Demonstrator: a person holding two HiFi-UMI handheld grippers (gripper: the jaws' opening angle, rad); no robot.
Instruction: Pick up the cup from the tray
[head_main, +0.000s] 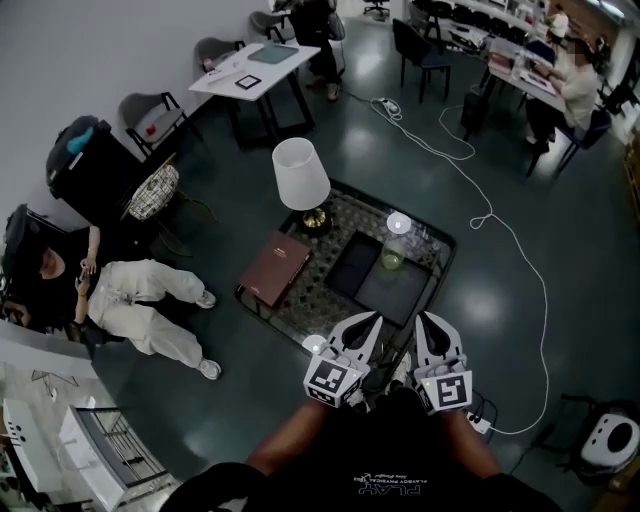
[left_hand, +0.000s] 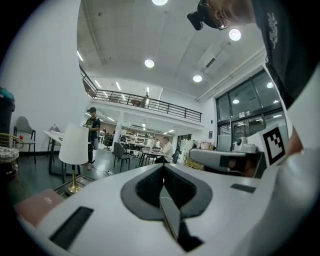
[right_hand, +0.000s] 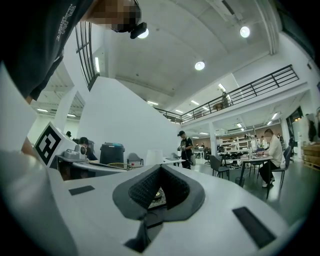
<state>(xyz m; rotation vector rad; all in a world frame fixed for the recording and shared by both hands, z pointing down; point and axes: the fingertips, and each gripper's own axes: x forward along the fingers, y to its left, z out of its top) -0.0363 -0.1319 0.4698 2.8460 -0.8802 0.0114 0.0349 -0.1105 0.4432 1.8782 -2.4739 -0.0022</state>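
Your left claw (head_main: 371, 321) is closed with nothing between its pads. Ahead of it and slightly right stands the tall clear glass cup (head_main: 394, 246), upright, pale at the rim and greenish toward the base. It appears to sit at the far end of the flat dark grey tray (head_main: 398, 296), which lies straight ahead of both claws, with a flat black tray (head_main: 350, 266) touching its left side. Your right claw (head_main: 426, 321), just beside the left, is also pressed shut and empty.
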